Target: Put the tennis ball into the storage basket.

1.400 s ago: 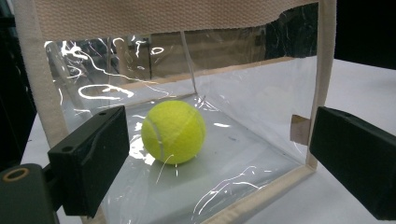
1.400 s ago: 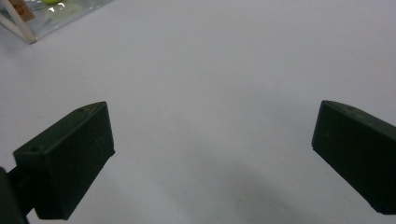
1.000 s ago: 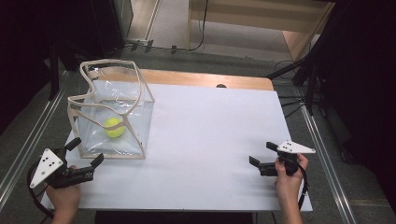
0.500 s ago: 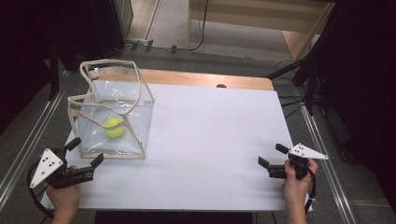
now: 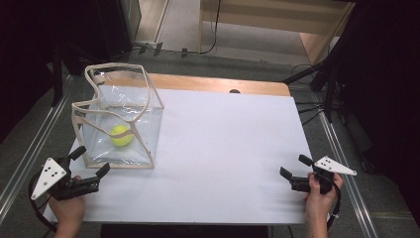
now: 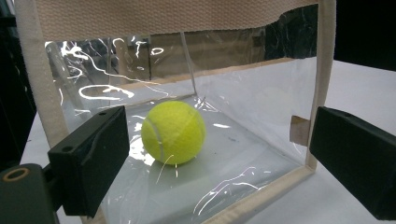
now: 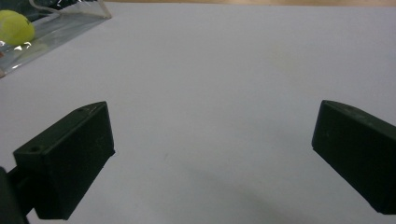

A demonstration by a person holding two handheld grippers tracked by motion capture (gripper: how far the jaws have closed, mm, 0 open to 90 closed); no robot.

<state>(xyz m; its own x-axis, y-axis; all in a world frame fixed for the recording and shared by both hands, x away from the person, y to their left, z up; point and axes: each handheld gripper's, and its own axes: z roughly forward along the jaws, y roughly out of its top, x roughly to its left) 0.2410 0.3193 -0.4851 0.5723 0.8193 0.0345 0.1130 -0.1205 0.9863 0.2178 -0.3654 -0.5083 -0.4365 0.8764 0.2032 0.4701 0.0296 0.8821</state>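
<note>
- The left claw point(image 5: 90, 162) is sitting at the near left corner of the white surface point(image 5: 228, 148), held in a hand point(image 5: 67, 208) that is coming in from the bottom edge of the high view.
- Its jaws are standing wide apart and gripping nothing; in the left gripper view they are framing the near wall of the clear bag point(image 6: 261, 93) from both sides, close to it, though whether they are touching it cannot be told.
- The clear bag point(image 5: 119, 124) is standing upright on the left part of the surface, its top open, its edges trimmed in beige webbing point(image 6: 154, 16).
- A yellow-green tennis ball point(image 5: 121, 135) is resting on the floor of the bag; in the left gripper view the tennis ball point(image 6: 173, 132) is lying between the two jaws, behind the clear wall.
- The right claw point(image 5: 296, 166) is hovering low over the near right corner of the surface, well apart from the bag, held in the other hand point(image 5: 319, 201).
- Its jaws are also spread wide, with bare white surface point(image 7: 210, 93) between them.
- In the right gripper view the ball point(image 7: 16, 27) and a corner of the bag point(image 7: 60, 23) are showing at the far upper left.
</note>
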